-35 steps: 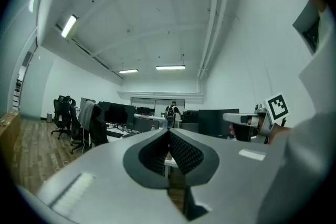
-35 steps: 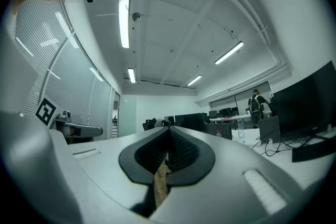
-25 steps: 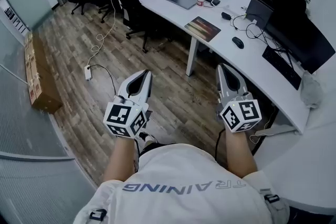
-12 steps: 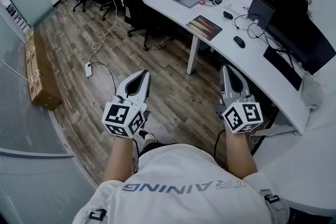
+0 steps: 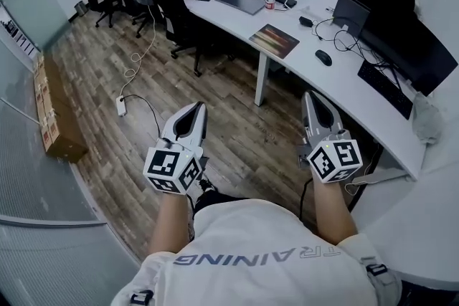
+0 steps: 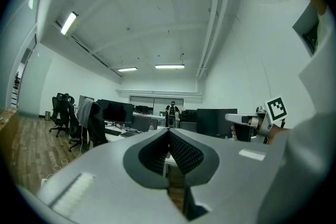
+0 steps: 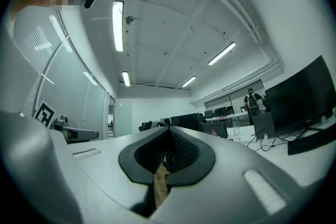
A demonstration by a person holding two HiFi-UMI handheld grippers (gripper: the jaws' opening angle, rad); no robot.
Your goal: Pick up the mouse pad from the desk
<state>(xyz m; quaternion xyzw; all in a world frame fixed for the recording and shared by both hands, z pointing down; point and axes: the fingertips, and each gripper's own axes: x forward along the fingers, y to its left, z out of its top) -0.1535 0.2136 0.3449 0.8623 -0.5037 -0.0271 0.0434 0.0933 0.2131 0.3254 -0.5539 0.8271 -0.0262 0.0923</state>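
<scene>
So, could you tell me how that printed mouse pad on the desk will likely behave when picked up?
The mouse pad lies thin and flat on the desk, so it is probably light and likely to droop if pinched at one side. Flush with the top, it may need sliding towards the near edge first.

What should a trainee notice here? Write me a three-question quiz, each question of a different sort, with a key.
1. True or false: the left gripper holds the mouse pad.
2. Which lies on the white desk with the mouse pad? A) cardboard box B) computer mouse C) power strip
3. Fill in: the jaws of the right gripper are ____.

Key: 1 false, it is shut and empty, well short of the desk. 2 B. 3 shut, nothing between them.
</scene>
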